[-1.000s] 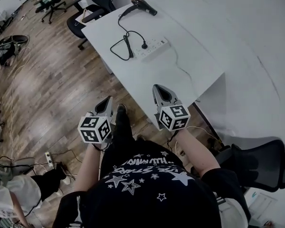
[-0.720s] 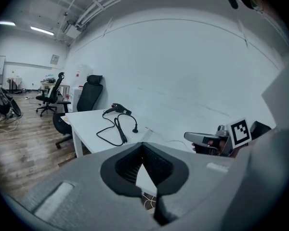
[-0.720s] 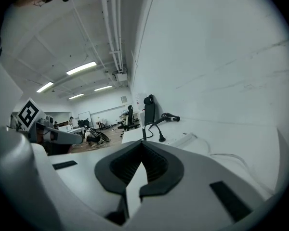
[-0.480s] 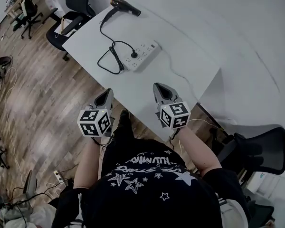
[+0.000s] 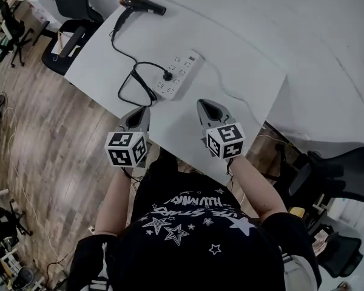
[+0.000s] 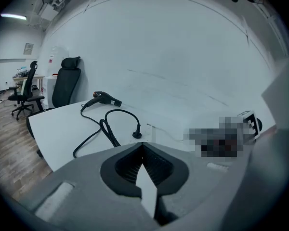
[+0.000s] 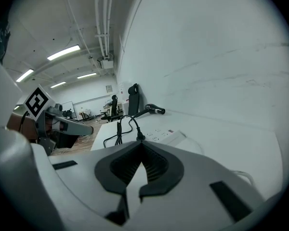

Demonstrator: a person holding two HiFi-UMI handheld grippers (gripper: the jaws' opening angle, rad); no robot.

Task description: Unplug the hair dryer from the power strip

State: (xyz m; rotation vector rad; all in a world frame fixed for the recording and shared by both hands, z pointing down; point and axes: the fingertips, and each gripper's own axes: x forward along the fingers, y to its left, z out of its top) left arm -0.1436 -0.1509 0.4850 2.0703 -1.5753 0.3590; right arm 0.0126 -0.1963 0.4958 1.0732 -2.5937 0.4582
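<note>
Left tongs point(image 5: 141, 113) and right tongs point(image 5: 207, 107), both clenched empty, are brought nearer the power strip point(image 5: 179, 73) than a second ago, over the tabletop point(image 5: 242, 59) edge; the hair dryer point(image 5: 142, 3) plug point(image 5: 167, 76) is still seated, so only the approach is done.

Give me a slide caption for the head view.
Left gripper and right gripper hover shut at the table edge; the plug of the hair dryer sits in the power strip ahead.
</note>
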